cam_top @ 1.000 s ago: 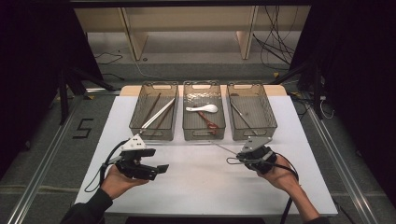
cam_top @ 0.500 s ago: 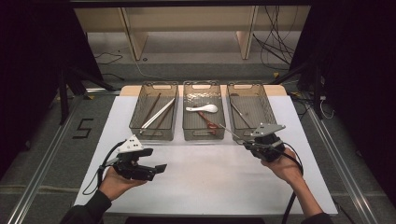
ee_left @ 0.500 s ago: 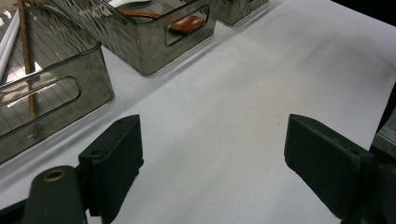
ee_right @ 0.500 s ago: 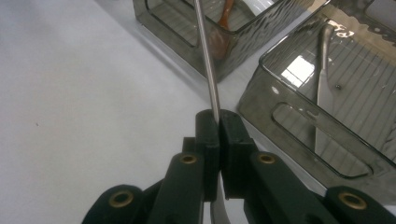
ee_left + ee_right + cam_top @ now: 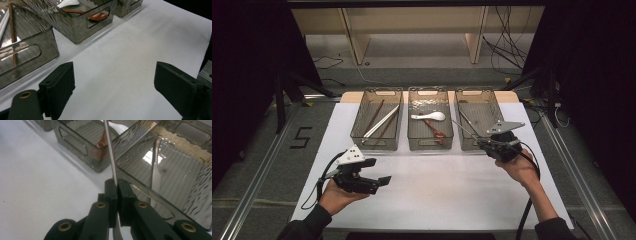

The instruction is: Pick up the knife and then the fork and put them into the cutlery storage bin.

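My right gripper (image 5: 482,144) hovers at the front edge of the right smoked-plastic bin (image 5: 475,94). It is shut on a thin metal utensil (image 5: 464,130) whose slim shaft slants up and left over the gap between the bins. In the right gripper view the shaft (image 5: 110,150) rises from between the closed jaws of the right gripper (image 5: 117,182). A metal knife (image 5: 155,172) lies inside that bin. My left gripper (image 5: 379,182) is held low over the white table (image 5: 447,190) at the front left, open with nothing between its jaws; the left gripper view shows this open left gripper (image 5: 115,82).
The left bin (image 5: 377,144) holds brown and white chopsticks (image 5: 382,122). In the middle bin (image 5: 430,146) lie a white spoon (image 5: 430,117) and a brown spoon (image 5: 437,131). Black stands and cables flank the table; a shelf frame stands behind it.
My right gripper has risen and moved right and away from the person, toward the right bin, carrying the metal utensil. The left gripper has stayed put.
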### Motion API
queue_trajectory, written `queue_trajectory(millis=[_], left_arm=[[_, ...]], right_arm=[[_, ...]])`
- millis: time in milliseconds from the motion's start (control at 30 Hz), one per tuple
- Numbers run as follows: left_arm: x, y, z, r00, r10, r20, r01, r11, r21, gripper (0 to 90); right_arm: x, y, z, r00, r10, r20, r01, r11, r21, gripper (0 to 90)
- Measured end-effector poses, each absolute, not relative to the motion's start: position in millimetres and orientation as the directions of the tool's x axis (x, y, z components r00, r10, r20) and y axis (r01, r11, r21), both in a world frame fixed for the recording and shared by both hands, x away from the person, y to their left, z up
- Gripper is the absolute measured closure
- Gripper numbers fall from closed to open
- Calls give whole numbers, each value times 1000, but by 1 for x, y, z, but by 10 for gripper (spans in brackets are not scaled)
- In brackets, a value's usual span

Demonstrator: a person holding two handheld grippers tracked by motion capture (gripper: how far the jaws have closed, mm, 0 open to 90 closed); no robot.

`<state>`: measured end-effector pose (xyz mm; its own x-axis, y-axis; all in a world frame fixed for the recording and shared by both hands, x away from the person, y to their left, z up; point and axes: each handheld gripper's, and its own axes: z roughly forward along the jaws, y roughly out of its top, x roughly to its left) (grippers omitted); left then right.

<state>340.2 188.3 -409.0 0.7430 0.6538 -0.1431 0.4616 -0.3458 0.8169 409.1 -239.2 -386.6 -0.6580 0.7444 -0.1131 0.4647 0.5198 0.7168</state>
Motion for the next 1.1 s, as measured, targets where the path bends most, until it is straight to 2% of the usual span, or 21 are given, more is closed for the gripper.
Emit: queue_trajectory(millis=[1100], left_arm=[[341,188,-408,751,646,-138,444,-338,830,161]], right_arm=[[498,-247,-374,-480,875,-60,632,392,669,876]])
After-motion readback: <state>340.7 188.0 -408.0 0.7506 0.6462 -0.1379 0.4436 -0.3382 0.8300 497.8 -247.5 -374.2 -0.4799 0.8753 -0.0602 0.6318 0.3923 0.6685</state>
